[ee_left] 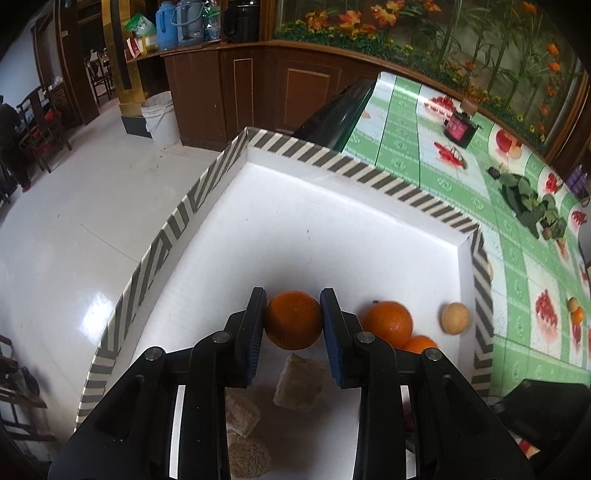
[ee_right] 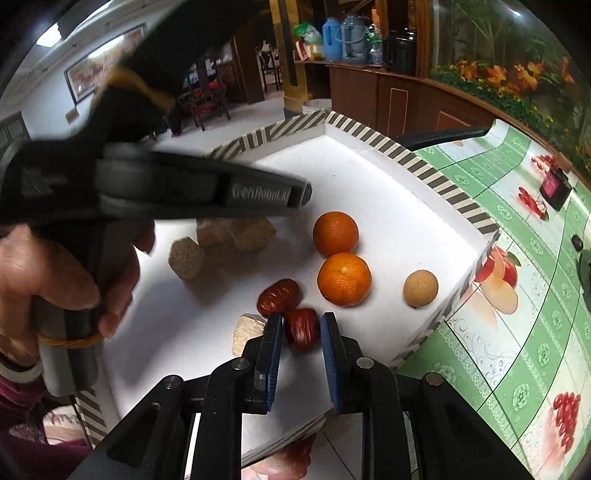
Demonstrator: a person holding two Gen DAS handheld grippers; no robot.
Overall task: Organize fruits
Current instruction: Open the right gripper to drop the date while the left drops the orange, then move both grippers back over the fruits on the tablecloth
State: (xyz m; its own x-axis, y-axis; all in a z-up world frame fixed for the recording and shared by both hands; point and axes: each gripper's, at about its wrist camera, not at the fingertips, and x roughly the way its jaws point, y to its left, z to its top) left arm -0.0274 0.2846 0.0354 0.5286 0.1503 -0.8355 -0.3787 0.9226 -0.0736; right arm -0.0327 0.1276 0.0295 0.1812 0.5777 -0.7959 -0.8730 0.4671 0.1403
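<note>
The left gripper [ee_left: 293,319] hangs above the tray's floor, pads pressed against both sides of an orange. The right gripper [ee_right: 301,330] sits low near the tray's near edge, fingers [ee_right: 272,354] flanking a red date, contact unclear.

Bright daylight, floor [ee_left: 92,314] glare, fisheye-bent edges, slight blur.

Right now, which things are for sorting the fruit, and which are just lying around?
For the job:
- oranges
- red dates
- round tan fruit
- striped tray

Just lying about:
- tan crumbly blocks in the tray, seemingly not fruit
- leafy sprig on the tablecloth
- dark box
- white bucket
- blue flask
</note>
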